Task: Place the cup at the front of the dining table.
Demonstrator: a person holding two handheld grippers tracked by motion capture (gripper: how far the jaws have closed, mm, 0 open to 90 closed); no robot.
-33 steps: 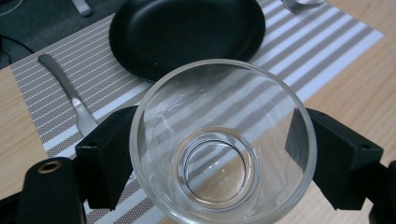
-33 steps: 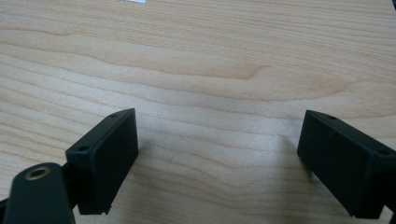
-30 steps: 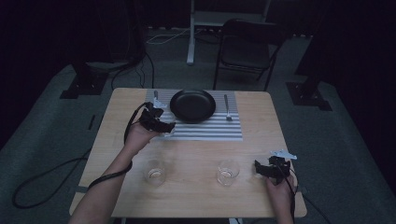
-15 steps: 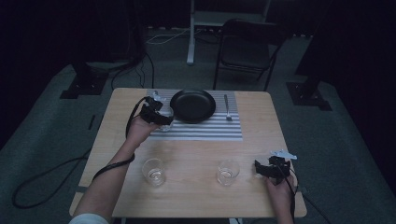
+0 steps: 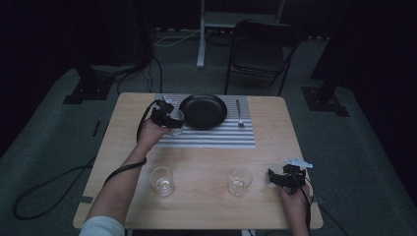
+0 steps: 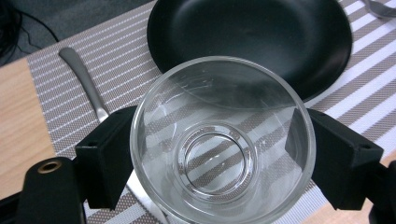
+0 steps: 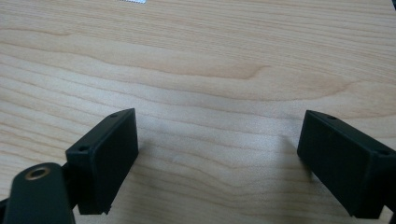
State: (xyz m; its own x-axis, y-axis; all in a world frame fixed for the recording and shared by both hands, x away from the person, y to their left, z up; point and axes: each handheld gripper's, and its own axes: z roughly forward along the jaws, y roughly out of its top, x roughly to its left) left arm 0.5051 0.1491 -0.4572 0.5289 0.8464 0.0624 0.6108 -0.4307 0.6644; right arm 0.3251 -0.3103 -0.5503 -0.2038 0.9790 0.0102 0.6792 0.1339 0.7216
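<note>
Glass tumbler [image 6: 223, 140] between left gripper [image 6: 212, 161] jaws

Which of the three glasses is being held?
The glass on the striped mat beside the black plate, clamped by the left gripper; the other two stand free.

Between your jaws: clear glass [image 6: 223, 144], both pads touching.
Ahead: black pan [image 6: 252, 37].
Ahead-left: utensil handle [image 6: 84, 79] on striped mat [image 6: 126, 70].

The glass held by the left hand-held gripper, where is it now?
In the high view the glass sits between the left hand-held gripper's jaws over the striped placemat's left part, beside the black plate.
</note>
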